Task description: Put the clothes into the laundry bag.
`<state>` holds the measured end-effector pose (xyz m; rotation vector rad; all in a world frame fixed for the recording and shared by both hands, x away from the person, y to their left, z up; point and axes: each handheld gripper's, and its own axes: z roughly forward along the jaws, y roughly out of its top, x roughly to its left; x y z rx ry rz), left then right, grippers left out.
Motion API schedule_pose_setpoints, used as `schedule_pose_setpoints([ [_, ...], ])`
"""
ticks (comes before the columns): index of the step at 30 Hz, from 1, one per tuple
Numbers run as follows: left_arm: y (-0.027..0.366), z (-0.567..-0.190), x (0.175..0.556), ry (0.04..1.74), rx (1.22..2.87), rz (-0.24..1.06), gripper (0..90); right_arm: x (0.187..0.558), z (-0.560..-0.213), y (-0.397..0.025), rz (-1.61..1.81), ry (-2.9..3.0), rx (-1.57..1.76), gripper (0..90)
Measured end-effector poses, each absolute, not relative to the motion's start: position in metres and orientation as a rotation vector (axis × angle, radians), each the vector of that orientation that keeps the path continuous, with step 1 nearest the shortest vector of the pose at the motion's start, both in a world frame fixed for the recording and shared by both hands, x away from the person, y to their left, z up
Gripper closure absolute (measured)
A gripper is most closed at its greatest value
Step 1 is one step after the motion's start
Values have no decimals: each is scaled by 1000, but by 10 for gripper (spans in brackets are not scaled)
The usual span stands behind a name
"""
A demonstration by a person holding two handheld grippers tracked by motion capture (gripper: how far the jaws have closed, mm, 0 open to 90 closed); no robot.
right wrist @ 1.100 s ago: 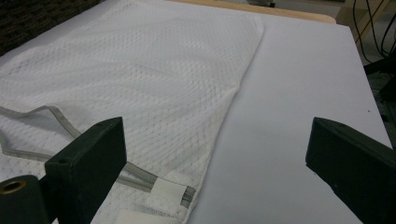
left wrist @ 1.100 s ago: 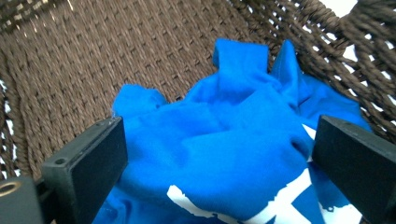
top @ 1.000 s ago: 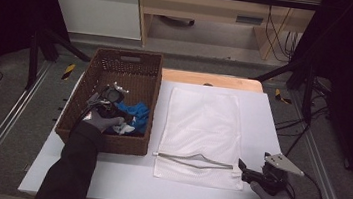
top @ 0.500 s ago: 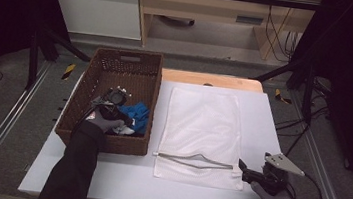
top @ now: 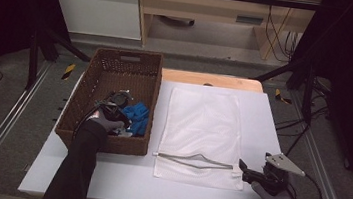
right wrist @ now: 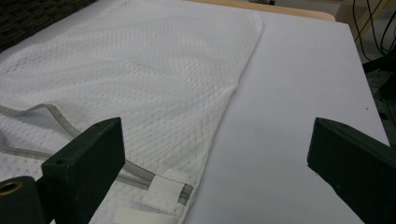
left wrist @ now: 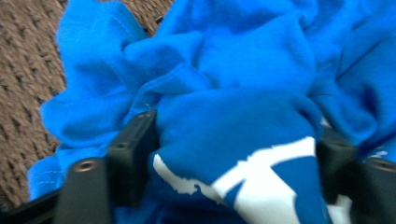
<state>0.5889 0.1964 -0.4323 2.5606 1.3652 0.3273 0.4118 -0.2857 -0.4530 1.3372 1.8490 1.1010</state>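
A crumpled blue cloth with a white print [top: 137, 117] [left wrist: 233, 70] lies in the brown woven basket [top: 119, 55] at the table's left. My left gripper [top: 118, 116] [left wrist: 236, 121] is down in the basket, its jaws wide apart on either side of a fold of this cloth. A white mesh bag [top: 204, 128] [right wrist: 140, 70] lies flat on the table, its grey zipper [top: 192, 161] partly undone along the near edge. My right gripper [top: 244, 170] [right wrist: 215, 135] hovers open just off the bag's near right corner, holding nothing.
The white table [top: 263, 119] has bare surface right of the bag and along the front edge. A wooden board [top: 212, 79] pokes out behind the bag. Dark metal frame posts and cables stand around the table.
My left gripper has pushed a little further down and toward the blue cloth in the basket. The right gripper and the mesh bag have stayed put.
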Motion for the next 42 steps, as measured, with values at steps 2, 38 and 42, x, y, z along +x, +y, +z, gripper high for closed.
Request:
schedule_pose_setpoints([
  [2, 196, -433, 589, 1367, 2562, 322, 400, 412, -453, -286, 1101, 1850, 1338, 48],
  [38, 227, -377, 563, 1252, 1971, 527, 745, 410, -449, -289, 1121, 1830, 1338, 53],
  [42, 234, -359, 555, 1217, 1882, 558, 747, 410, -450, -290, 1120, 1827, 1340, 53],
])
